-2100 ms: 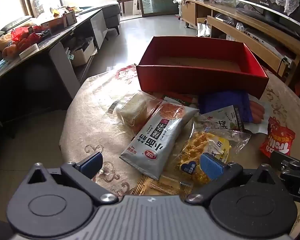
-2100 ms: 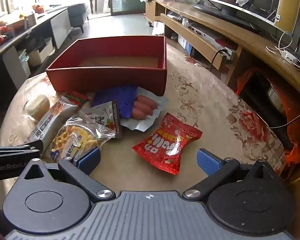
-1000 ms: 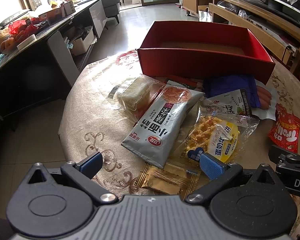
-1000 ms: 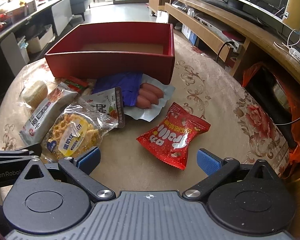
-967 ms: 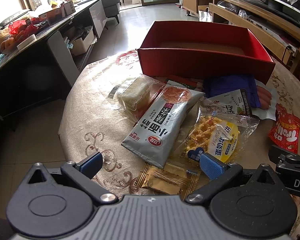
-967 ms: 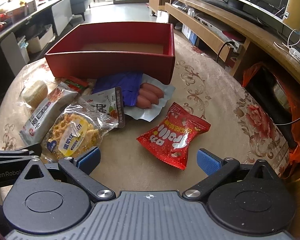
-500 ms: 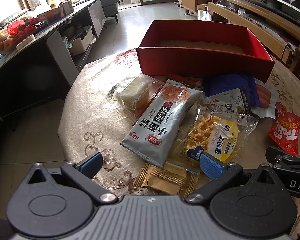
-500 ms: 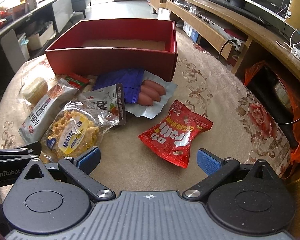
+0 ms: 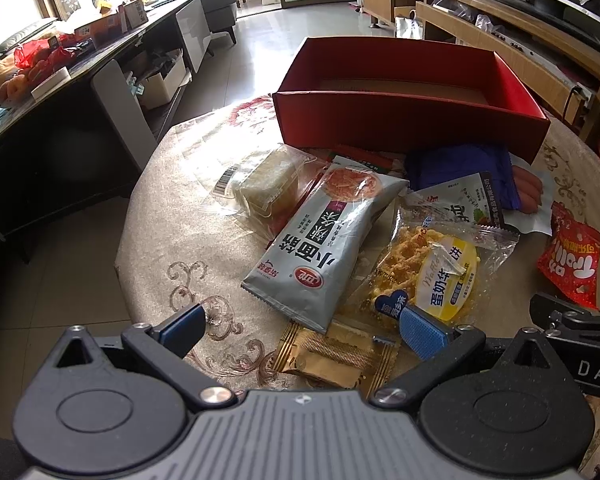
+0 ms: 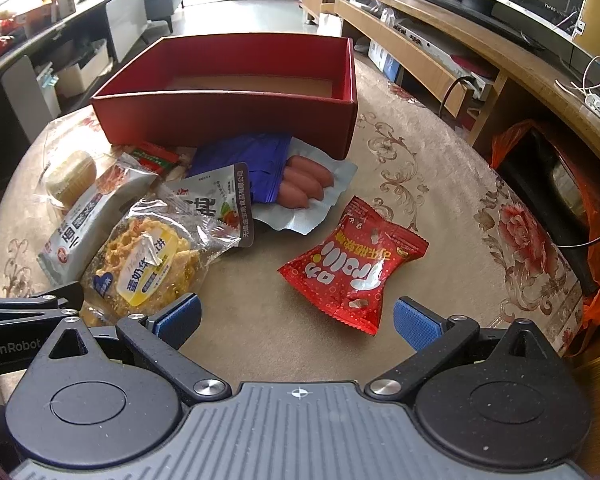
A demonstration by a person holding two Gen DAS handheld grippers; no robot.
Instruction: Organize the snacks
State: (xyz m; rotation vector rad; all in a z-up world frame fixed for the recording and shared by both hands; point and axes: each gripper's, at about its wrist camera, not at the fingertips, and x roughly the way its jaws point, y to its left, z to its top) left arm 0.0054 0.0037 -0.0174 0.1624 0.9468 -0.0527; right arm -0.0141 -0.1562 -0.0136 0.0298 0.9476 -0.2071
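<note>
While nothing is gripped yet, the scene reads:

Snacks: loose on the table (image 10: 440, 184), in front of the red box (image 10: 228, 118); the red candy bag (image 10: 354, 268) lies apart, right of the overlapping heap.
Heap: grey noodle packet (image 9: 328, 240) partly over the gold sachet (image 9: 336, 358); waffle pack (image 9: 432, 272) beside it; sausages (image 10: 304, 182) near the box wall.
Right gripper (image 10: 298, 320): fingers spread wide, empty, just short of the candy bag.
Left gripper (image 9: 302, 330): fingers spread, empty, above the gold sachet.
Risk: slick, puffy wrappers may squirt out of a pinch; pulling one overlapped packet could drag its neighbours.
Red box: bare brown floor, nothing visible inside.
</note>
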